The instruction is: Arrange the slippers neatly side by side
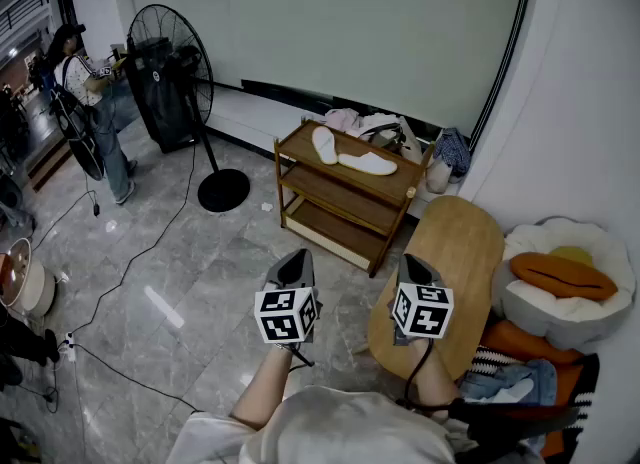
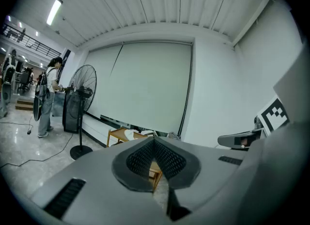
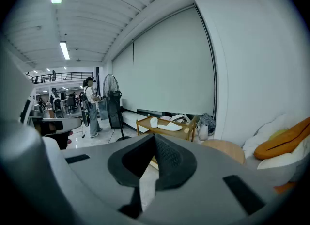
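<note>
Two white slippers lie apart on the top shelf of a wooden rack: one slipper at the left, pointing away, the other slipper lying crosswise to its right. Both also show far off as slippers in the right gripper view. My left gripper and right gripper hang well short of the rack, side by side, both shut and empty. In the left gripper view the jaws meet at the tip; in the right gripper view they meet likewise.
A round wooden table stands under my right gripper. A floor fan and cables lie at the left, where a person stands. Cushions and clothes pile at the right. Bags and cloth sit behind the rack.
</note>
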The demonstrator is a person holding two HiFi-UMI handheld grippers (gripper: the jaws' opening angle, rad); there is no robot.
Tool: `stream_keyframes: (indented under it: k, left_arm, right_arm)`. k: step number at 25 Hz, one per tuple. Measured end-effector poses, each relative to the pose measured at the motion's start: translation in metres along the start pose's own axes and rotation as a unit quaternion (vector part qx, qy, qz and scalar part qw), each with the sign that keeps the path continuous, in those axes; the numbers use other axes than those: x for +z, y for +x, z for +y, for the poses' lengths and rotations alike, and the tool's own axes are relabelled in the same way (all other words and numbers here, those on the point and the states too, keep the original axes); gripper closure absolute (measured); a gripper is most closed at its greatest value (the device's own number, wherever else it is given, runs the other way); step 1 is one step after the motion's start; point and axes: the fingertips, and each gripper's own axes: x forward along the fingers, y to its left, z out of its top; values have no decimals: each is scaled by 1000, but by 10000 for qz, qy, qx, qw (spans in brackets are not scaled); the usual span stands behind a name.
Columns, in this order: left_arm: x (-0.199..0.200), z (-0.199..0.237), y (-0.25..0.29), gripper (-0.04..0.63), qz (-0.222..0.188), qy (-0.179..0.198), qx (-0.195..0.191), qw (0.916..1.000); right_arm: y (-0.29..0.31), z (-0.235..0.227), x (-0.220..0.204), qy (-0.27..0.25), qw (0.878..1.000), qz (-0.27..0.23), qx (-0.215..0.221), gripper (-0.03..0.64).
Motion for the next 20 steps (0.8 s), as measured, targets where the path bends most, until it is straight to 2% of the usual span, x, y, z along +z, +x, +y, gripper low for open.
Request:
stream_keyframes:
  k: [11,17,20]
  left_arm:
    - [3,25,-2,580,37,56,44,10000]
    - [4,45,-3,580,64,202,33,9998]
    - [2,57,-3,580,120,160,50,9998]
  right_arm:
    - [15,24,-5,85,9998,105,145,583]
    - [25,37,-7,172,9997,155,79,583]
    - [28,43,-11,220,9995,198,63,583]
